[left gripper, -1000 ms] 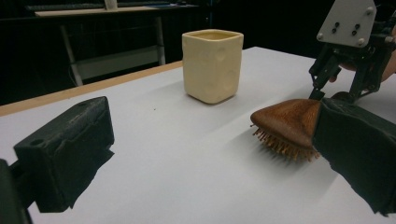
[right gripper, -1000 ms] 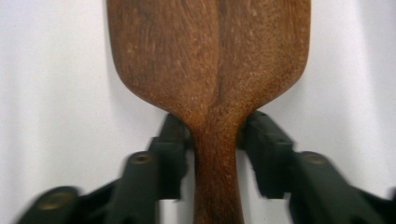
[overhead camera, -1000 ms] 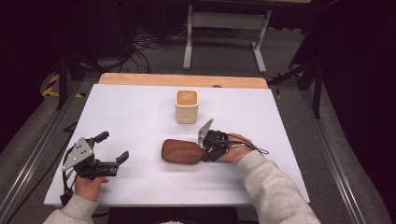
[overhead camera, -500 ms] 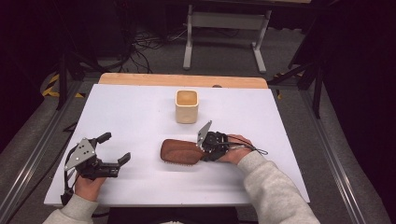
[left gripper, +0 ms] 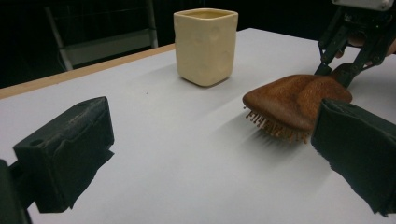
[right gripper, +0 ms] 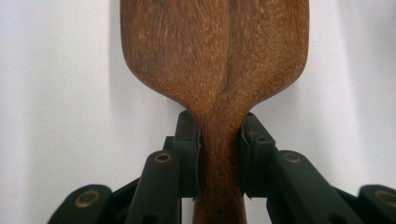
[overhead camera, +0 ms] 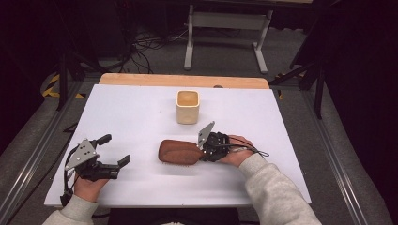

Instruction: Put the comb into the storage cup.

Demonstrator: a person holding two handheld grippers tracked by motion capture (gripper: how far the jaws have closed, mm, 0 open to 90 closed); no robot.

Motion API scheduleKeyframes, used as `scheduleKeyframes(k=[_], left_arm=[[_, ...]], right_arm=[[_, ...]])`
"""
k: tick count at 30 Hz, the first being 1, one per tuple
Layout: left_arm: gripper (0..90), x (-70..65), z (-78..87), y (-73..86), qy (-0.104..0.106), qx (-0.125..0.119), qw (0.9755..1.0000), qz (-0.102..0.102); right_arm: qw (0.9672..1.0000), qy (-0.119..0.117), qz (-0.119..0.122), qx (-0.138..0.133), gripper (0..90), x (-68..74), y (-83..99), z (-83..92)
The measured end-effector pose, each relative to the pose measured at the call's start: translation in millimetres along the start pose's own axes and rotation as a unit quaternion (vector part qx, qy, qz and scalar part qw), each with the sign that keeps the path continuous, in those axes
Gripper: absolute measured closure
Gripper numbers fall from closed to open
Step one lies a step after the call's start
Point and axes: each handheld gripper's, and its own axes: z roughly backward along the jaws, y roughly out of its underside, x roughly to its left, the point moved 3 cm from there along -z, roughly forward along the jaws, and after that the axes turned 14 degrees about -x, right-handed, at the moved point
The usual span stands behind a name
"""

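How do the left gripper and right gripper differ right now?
The right gripper is shut on the wooden hairbrush's handle; the left gripper is open with nothing between its jaws. The right gripper's jaws have just been closing on that handle. The right one sits mid-table by the brush, below the cream cup; the left sits apart near the table's left front corner. Both are hand-held, low over the white table.

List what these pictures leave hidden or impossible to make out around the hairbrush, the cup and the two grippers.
- Hairbrush handle end: high view, covered by the right gripper and hand; right gripper view, cut off by the bottom edge.
- Bristles: right gripper view, beneath the wooden back; left gripper view, partly behind the left gripper pad.
- Cup contents: left gripper view, rim too high; high view, too small.
- Small dark spot on the wooden table edge: too small to identify.
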Motion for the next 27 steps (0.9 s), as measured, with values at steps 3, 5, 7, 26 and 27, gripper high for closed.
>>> scheduleKeyframes(k=[3,5,7,26,27], left_arm=[[0.3,-0.4,-0.4,0.3,0.003,0.001,1.0,0.002],[0.3,-0.4,0.0,0.0,0.005,-0.002,1.0,0.005],[0.3,-0.3,0.2,-0.2,0.005,-0.002,1.0,0.005],[0.2,-1.9,-5.8,-0.2,0.025,-0.005,0.999,0.037],[0.2,-2.0,-6.8,-0.9,0.025,-0.003,0.9988,0.043]], right_arm=[[0.9999,0.005,0.0,-0.013,72.6,0.7,-2.5,4.8],[0.9994,0.01,0.007,-0.031,72.5,0.2,-4.6,10.1],[0.9992,0.01,0.006,-0.038,72.5,0.5,-5.1,12.2],[0.9771,0.093,-0.003,-0.191,72.4,17.8,-10.9,34.3],[0.9755,0.098,-0.003,-0.197,72.5,18.7,-11.1,34.7]])
